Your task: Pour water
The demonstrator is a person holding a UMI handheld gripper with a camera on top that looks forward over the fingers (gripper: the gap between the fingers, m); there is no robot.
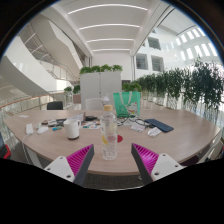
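Approach step, by my read: left of the clear plastic water bottle with a yellowish label (108,133) stands a small white cup (73,128), likely the pour target; the bottle itself stands upright on the round wooden table (40,146), just ahead of the hand-held gripper (108,162), whose pink-padded fingers are spread wide and hold nothing. Next move: advance until the bottle sits between the fingers, then close. Right of the bottle, a dark flat item (159,125) and small clutter are too small to identify; can't tell the bottle's fill level or whether it's capped.
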